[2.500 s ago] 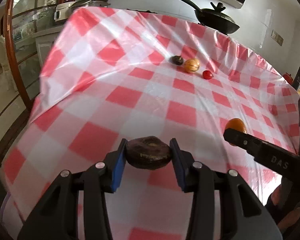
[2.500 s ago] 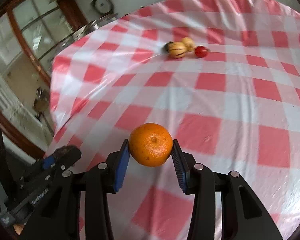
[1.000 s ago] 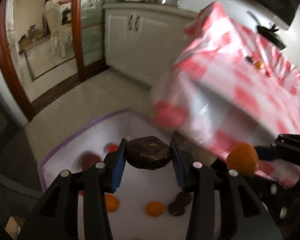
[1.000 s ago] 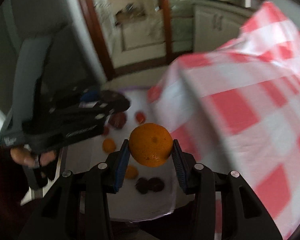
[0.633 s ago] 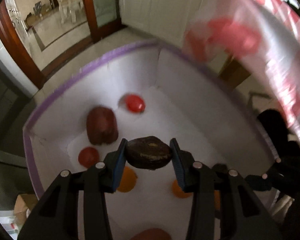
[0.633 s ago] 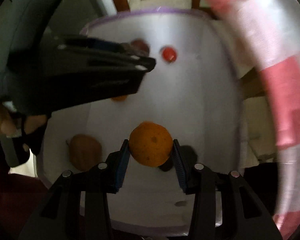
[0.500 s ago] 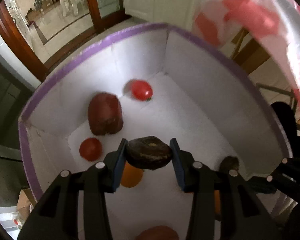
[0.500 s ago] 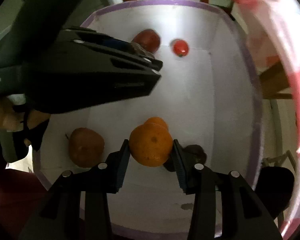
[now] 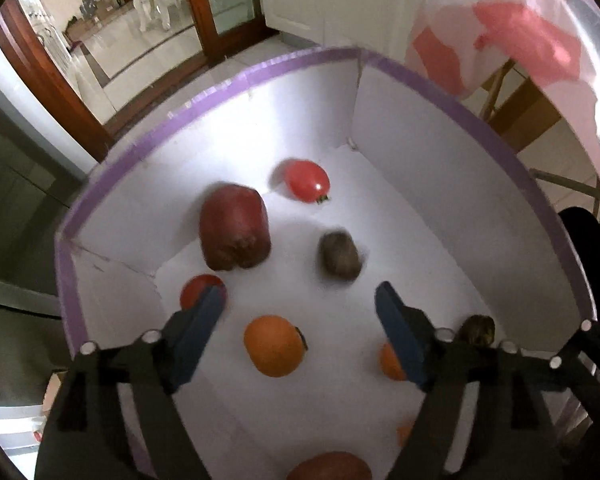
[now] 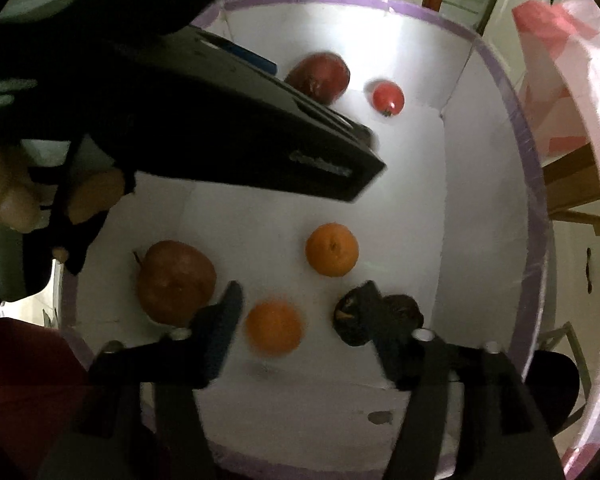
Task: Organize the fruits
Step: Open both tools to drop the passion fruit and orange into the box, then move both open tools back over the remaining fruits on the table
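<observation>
Now both fruits are being let fall into the box point(image 9: 204, 98), the left gripper point(image 9: 300, 306) and right gripper point(image 10: 300, 302) being held spread and empty above it, and are best drawn straight up, clear of its walls.

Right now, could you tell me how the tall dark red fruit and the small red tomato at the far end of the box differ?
The dark red fruit is much larger than the small red tomato. The dark red fruit is blocky, dull and deep maroon; the tomato is round, glossy and bright red. The tomato lies nearer the far corner. Both rest on the floor of the white box, close but apart.
</observation>
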Available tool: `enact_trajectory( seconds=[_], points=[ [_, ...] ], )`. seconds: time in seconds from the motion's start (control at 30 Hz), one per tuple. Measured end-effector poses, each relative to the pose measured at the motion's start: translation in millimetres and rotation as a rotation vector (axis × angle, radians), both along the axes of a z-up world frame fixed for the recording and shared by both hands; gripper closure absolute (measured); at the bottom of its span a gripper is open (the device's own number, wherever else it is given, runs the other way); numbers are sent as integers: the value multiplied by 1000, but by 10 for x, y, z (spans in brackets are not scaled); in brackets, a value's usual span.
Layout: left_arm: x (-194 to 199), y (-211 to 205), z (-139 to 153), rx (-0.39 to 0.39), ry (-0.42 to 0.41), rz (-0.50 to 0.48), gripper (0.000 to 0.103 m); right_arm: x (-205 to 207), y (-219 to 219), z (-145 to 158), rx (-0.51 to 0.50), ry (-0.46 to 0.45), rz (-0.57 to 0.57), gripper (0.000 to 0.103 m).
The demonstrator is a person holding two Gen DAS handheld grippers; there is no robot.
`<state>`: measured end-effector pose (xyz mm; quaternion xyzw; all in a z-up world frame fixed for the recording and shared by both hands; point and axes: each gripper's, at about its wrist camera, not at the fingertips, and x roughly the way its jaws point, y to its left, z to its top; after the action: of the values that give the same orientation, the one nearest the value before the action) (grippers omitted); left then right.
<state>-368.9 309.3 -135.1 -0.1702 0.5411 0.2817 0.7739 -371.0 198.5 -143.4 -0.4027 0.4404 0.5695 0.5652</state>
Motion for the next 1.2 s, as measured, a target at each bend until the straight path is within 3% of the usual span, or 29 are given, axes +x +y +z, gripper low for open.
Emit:
enact_trajectory(
  seconds=[0.37,0.57,0.7,0.87,1.0,1.1,1.2],
  points=[
    [96,-70,274,76,6,-27,21,85,-258,338,106,11,-51,38],
    [188,-116,450,146,12,-41,15,131,-399,502,182,19,-59,28],
    [291,-113,620,193,16,-16,15,233,-570,781,261,-4,-81,27],
    [611,-336,1284,332,-116,-33,11,609,-942,1329,452,-29,-210,21],
    [1031,-785,1828,396,-273,-173,2,1077,-1352,1702,554,-109,-367,16],
    [1470,-1165,2066,360,-371,-287,2,1593,-1825,1926,598,-181,-543,16],
    [2086,-1552,2105,236,-453,-391,2,2094,-2251,1978,625,-178,-704,16]
  ],
)
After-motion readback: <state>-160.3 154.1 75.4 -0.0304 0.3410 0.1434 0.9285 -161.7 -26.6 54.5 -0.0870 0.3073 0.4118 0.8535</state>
